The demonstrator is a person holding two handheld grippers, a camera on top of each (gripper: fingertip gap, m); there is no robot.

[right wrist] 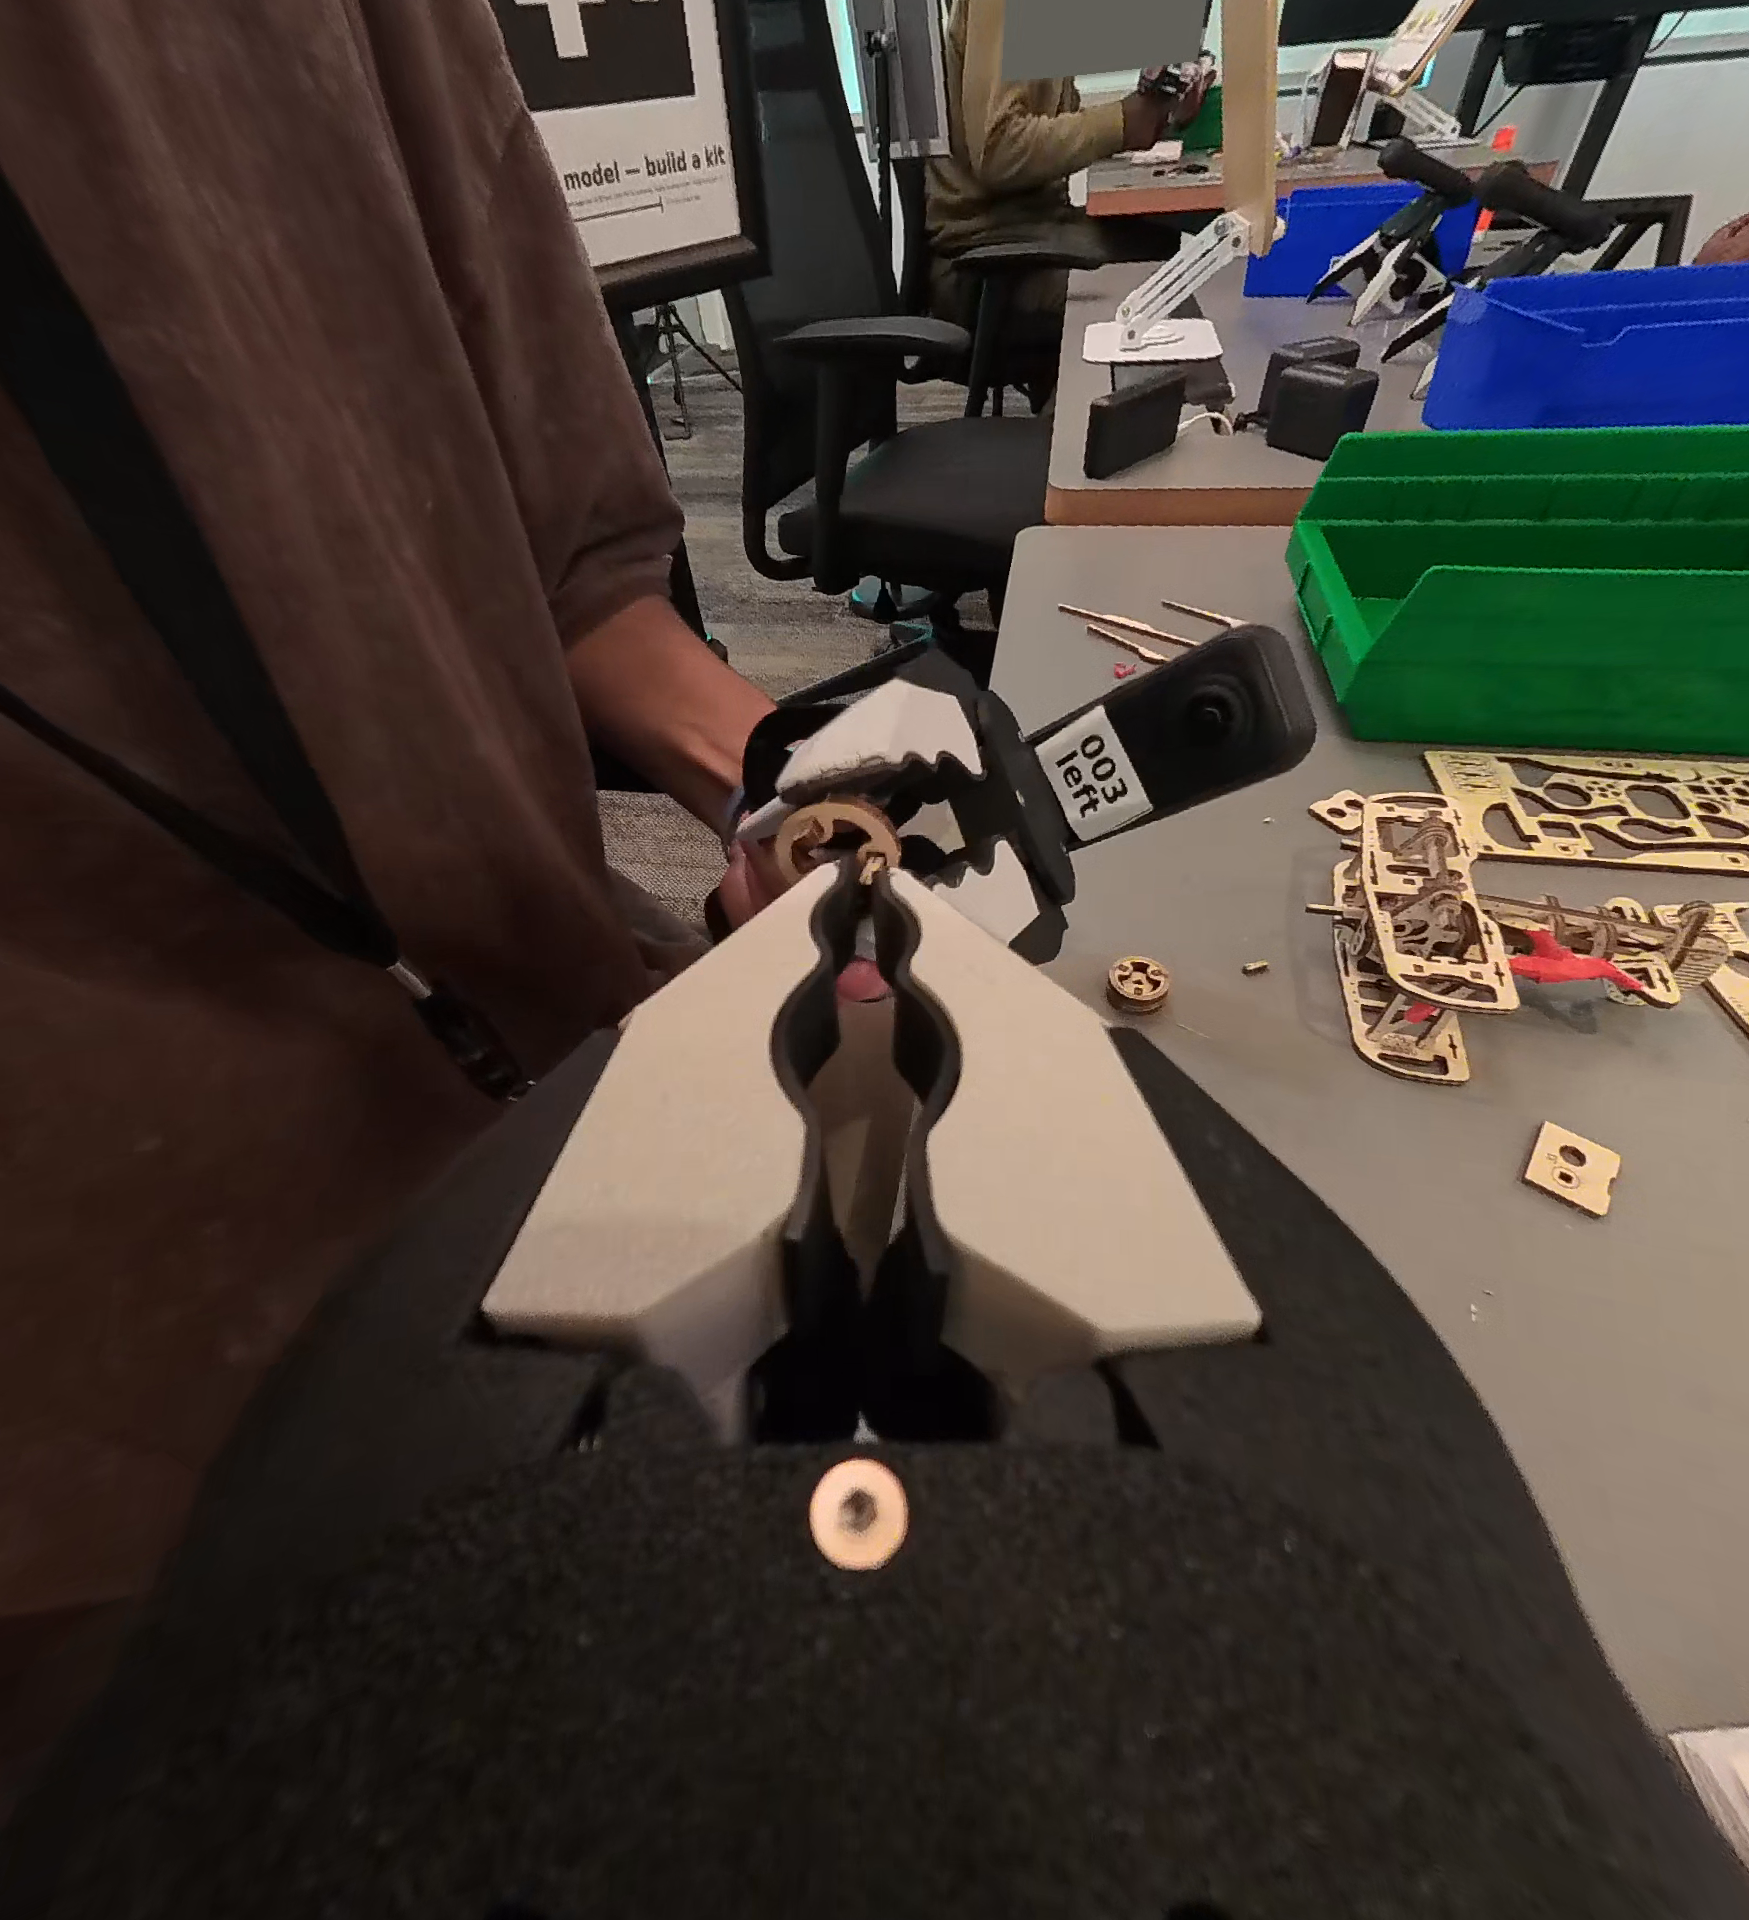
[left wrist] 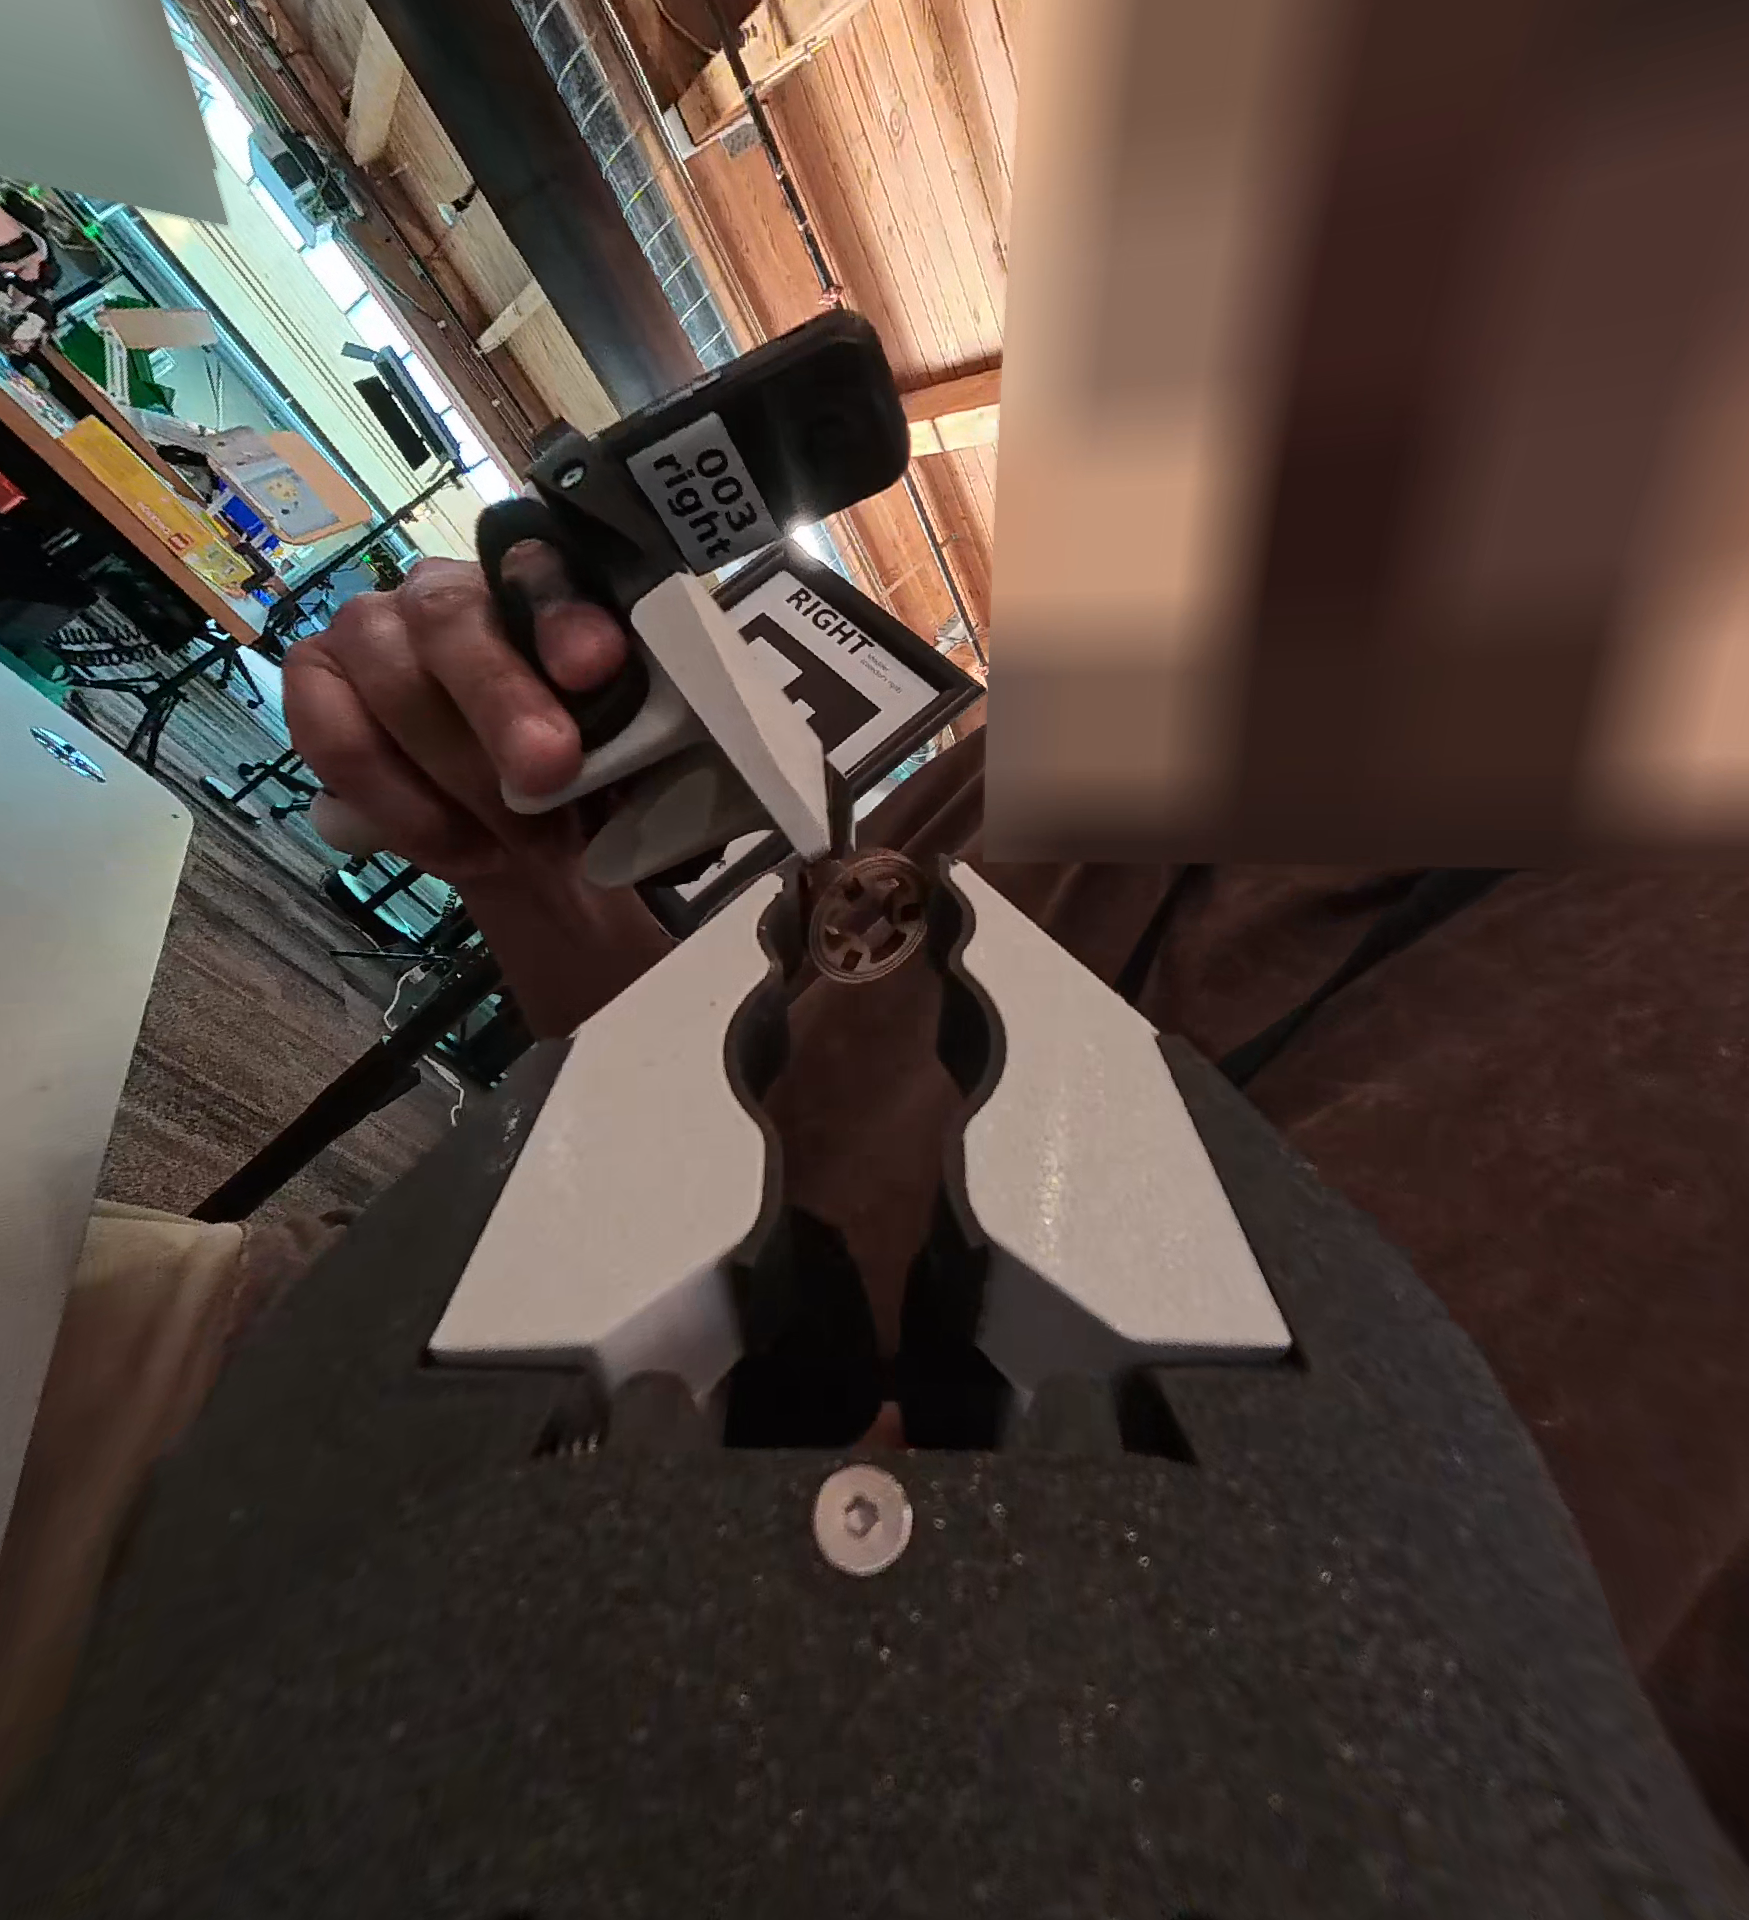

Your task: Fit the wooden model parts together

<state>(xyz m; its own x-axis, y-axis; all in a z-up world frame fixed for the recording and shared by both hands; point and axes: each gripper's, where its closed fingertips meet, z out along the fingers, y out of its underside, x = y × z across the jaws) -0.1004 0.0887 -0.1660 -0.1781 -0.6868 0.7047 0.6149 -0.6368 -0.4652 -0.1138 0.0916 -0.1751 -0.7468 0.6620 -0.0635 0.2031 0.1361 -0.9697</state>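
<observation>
i'm looking into a shared workshop or maker lab. a grey worktable (right wrist: pixel 1369 1299) carries laser-cut wooden sheets (right wrist: pixel 1628 821) at 2 o'clock, with green (right wrist: pixel 1576 644) and blue (right wrist: pixel 1618 364) parts bins behind. office chairs (right wrist: pixel 891 457) stand at 12 o'clock. overhead i see a timber plank ceiling (left wrist: pixel 849 208).

Even indoor light, wide-angle edge warping, nearest foreground soft, window glare.
</observation>
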